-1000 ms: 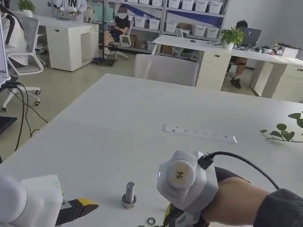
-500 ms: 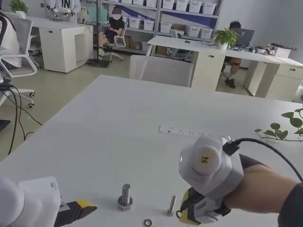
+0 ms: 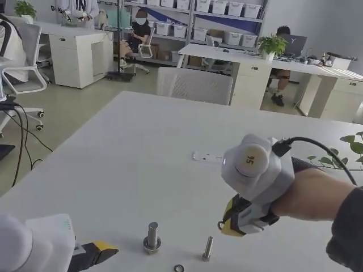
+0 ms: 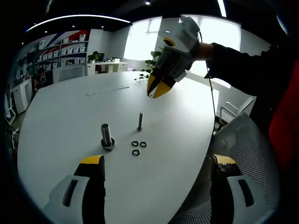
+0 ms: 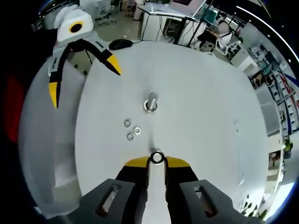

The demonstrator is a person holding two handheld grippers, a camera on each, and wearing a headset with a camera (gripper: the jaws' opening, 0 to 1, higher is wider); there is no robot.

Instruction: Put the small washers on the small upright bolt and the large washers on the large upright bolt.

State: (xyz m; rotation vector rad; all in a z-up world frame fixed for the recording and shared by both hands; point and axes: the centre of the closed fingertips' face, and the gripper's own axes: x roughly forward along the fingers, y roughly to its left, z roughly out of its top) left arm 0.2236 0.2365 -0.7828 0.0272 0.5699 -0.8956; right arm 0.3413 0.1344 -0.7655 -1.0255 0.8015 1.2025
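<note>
The large upright bolt (image 3: 152,237) stands on the white table, and the thin small upright bolt (image 3: 208,248) stands to its right. Three loose washers (image 4: 138,146) lie in a cluster in front of the bolts. My right gripper (image 5: 157,161) is shut on a washer (image 5: 157,157) pinched between its yellow tips, and it hovers above the table over the small bolt (image 4: 140,121). My left gripper (image 4: 158,161) hangs wide open near the table's near edge, holding nothing, left of the large bolt (image 4: 107,136).
A white power strip (image 3: 207,157) lies further back on the table (image 3: 130,147). A leafy plant (image 3: 347,148) reaches in at the right edge. A mesh chair (image 3: 194,86) stands behind the table. People sit at desks beyond.
My right gripper has risen from the table by the loose washers and moved up and to the right, so the small bolt now shows. The left gripper has stayed put.
</note>
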